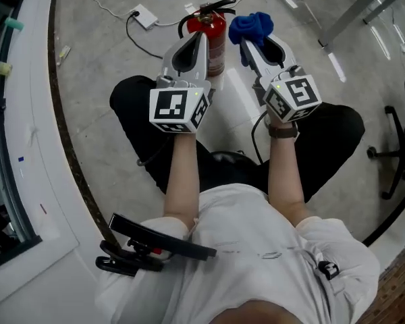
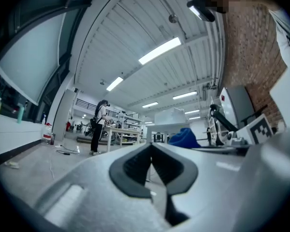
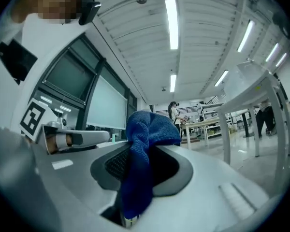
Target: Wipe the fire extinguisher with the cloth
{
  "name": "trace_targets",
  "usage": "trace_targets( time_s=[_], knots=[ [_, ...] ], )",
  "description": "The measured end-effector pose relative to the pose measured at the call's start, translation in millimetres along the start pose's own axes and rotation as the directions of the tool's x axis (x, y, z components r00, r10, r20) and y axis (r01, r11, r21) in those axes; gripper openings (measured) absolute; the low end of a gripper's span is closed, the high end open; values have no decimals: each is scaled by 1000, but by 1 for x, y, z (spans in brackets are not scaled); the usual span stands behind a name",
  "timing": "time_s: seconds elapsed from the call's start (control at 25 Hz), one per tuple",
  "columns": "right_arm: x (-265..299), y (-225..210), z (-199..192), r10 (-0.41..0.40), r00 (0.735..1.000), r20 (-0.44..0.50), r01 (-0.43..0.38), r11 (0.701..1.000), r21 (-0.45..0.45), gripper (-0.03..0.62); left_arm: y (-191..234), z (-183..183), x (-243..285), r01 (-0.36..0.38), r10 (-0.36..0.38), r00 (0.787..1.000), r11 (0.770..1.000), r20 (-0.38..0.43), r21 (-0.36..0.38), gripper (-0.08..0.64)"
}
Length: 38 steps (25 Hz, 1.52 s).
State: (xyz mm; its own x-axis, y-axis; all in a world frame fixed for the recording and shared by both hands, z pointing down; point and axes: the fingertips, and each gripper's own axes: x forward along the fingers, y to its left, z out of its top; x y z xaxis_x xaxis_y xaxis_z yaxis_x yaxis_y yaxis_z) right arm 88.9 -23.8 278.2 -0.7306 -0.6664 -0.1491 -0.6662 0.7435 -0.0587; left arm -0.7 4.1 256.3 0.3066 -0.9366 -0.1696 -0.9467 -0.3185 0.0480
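- I sat on the floor (image 1: 88, 59) with my legs spread, both arms stretched towards 12 o'clock.
- The fire extinguisher (image 1: 216, 42), red with a black handle and hose at its top, stood on the floor at 12 o'clock from me, beyond my knees.
- My left hand-held gripper (image 1: 198, 38) was pressed together at the tips with nothing between the jaws (its own view showed only the hall beyond them).
- In the head view its tips overlapped the extinguisher's side at 9 o'clock; I could not tell whether they touched it.
- My right hand-held gripper (image 1: 248, 44) was pinching the blue cloth (image 1: 251, 25), which bunched above the tips and hung down between the jaws.
- The cloth sat at 2 o'clock from the extinguisher, just beside its handle but apart from the red body.
- The cube with square markers (image 1: 179, 110) on the left gripper lay at 6 o'clock from the extinguisher, and the right gripper's cube (image 1: 293, 96) at 4 o'clock from it.
- A white power strip (image 1: 145, 17) with its cable lay on the floor at 10 o'clock from the extinguisher, well apart from it.
- A chair base (image 1: 391, 155) stood at 3 o'clock, beyond my right leg.
- Far off in the left gripper view, a person (image 2: 99, 127) stood at a tabletop.
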Motion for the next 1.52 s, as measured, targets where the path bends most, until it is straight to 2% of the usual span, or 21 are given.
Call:
trace_targets(
  time_s=[0.16,0.28,0.52,0.8,1.16,1.52],
  knots=[
    [0,44,0,-12,998,-57,6,996,-91,106,-4,17,-35,-42,41,999,999,13,29,0],
    [-11,68,-6,-20,996,-87,13,996,-86,106,-8,23,-62,-54,53,998,997,15,48,0],
    [-39,116,-13,16,992,-124,-29,994,-102,106,-15,42,-114,-80,78,996,996,44,44,0],
    [-39,129,-17,4,995,-97,-15,994,-110,104,-7,47,-133,-75,71,994,996,86,38,0],
    [-56,114,-22,-24,992,-121,15,997,-75,104,-25,41,-127,-25,23,997,999,68,27,0],
    [-60,107,-32,-41,990,-132,38,999,-28,104,-23,33,-128,-24,23,998,999,52,21,1]
  ],
)
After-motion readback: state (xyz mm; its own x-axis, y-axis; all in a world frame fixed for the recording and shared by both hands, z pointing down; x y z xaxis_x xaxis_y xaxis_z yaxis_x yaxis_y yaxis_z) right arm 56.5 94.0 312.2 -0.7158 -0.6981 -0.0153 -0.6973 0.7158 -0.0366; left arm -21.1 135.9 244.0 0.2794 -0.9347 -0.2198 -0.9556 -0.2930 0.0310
